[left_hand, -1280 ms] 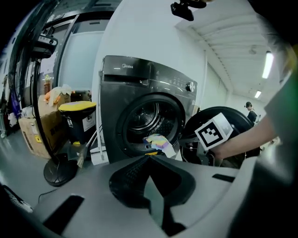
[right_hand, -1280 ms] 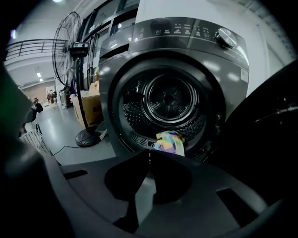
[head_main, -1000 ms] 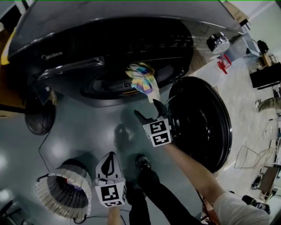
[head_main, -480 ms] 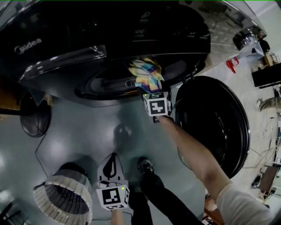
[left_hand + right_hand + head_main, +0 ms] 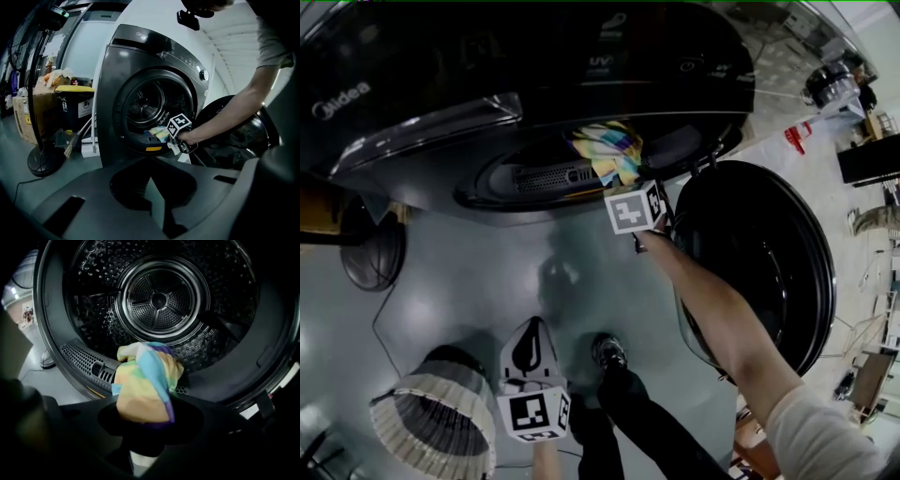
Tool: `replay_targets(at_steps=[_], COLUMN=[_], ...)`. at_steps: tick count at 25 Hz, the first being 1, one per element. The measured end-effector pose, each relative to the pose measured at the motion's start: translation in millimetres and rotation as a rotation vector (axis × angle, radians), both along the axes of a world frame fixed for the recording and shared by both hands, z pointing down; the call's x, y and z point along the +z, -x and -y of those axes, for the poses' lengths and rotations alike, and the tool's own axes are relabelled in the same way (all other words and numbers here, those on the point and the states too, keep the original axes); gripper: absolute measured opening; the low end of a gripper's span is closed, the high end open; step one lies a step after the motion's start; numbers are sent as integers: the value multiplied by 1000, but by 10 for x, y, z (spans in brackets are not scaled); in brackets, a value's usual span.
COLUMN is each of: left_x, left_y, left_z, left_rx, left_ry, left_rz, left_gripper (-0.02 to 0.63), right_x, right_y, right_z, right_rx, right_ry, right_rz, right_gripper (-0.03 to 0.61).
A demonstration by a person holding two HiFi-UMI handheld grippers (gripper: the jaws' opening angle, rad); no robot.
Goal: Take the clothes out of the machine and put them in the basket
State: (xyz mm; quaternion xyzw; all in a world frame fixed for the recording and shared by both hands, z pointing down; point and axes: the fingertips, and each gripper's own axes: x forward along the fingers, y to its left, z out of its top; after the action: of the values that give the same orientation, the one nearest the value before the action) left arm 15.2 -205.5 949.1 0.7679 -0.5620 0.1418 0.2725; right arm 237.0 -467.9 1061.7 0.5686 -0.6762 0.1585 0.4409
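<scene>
Left gripper (image 5: 532,330): jaws together, nothing held, well back from the washing machine (image 5: 581,66).
Basket (image 5: 417,436): on the floor in front of the machine, apart from it.
Right gripper (image 5: 143,425): jaws clamped on the multicoloured cloth (image 5: 143,380), at the lower lip of the machine's drum opening.

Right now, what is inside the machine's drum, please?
One multicoloured cloth at the lip, in the right hand-held gripper; the drum looks otherwise bare, though the cloth hides part.

Pale sleeve (image 5: 825,433), dark trousers (image 5: 649,424), marker-cubed grey left gripper (image 5: 532,328).
</scene>
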Motion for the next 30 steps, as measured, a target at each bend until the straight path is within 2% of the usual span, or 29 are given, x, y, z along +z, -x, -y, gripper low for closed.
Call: replay_targets(at_steps=[4,10,16,23,30], left_x=[-106,-375,-945,-1907,-2988], left_y=[0,46,202,415,708], left_z=[-2,-40,4,-66,-241], left_rx=[9,18,11,-53,-153], left_ry=[-5,-15,-29,-67,-109], left_rz=[2,27,39,59,71], left_gripper=[18,18,18,18,18], right_x=[-30,-373,-1010,-2175,-3657], right_y=[64,293,690,759,836], right_z=[-87,-285,-783,-1367,-1868], right_rx=[6,-50,-157,-213,-266], right_ry=[45,-20,-44,-93,-168], right_rz=[106,224,320,378,401], right_gripper=[129,123,117,112,107])
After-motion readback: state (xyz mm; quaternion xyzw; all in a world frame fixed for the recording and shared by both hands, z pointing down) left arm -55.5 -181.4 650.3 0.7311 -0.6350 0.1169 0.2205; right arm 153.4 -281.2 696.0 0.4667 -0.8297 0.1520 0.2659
